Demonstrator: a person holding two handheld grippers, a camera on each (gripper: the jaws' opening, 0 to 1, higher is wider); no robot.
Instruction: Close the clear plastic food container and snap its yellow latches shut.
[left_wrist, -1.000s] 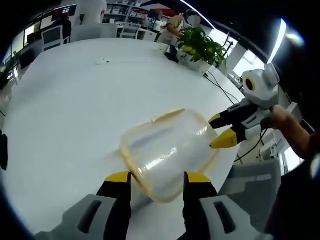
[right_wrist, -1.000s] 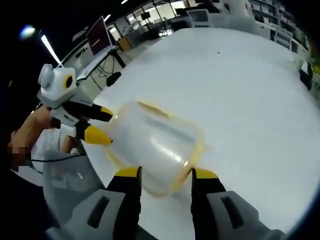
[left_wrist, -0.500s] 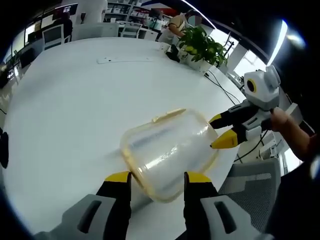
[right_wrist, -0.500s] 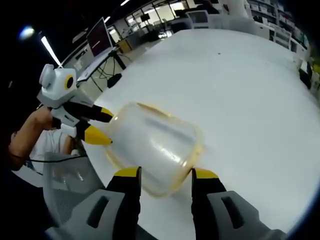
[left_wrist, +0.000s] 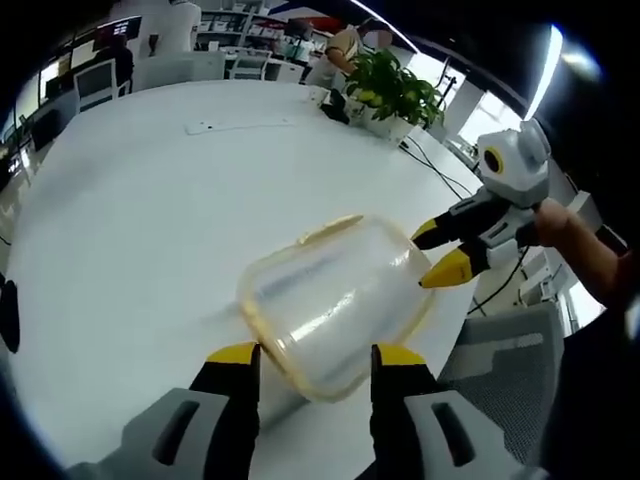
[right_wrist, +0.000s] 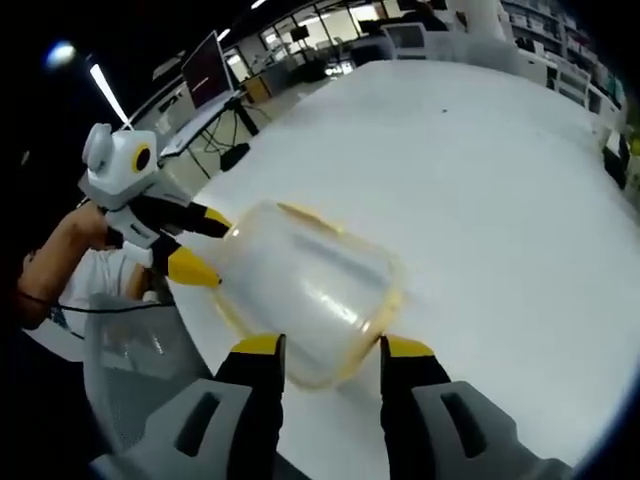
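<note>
Your left gripper (left_wrist: 312, 353) stood wide, its yellow-tipped jaws flanking the near end of the clear plastic food container (left_wrist: 335, 300), which lay on its side on the white table (left_wrist: 130, 220). Your right gripper (right_wrist: 322, 345) was equally wide at the container's opposite end. A potted plant (left_wrist: 395, 95) sat far beyond the left gripper's jaws.

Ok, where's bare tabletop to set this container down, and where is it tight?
The white table is bare between the clear container and the potted plant. It is tight near the table edge, where the left gripper and right gripper sit at opposite ends of the container.
</note>
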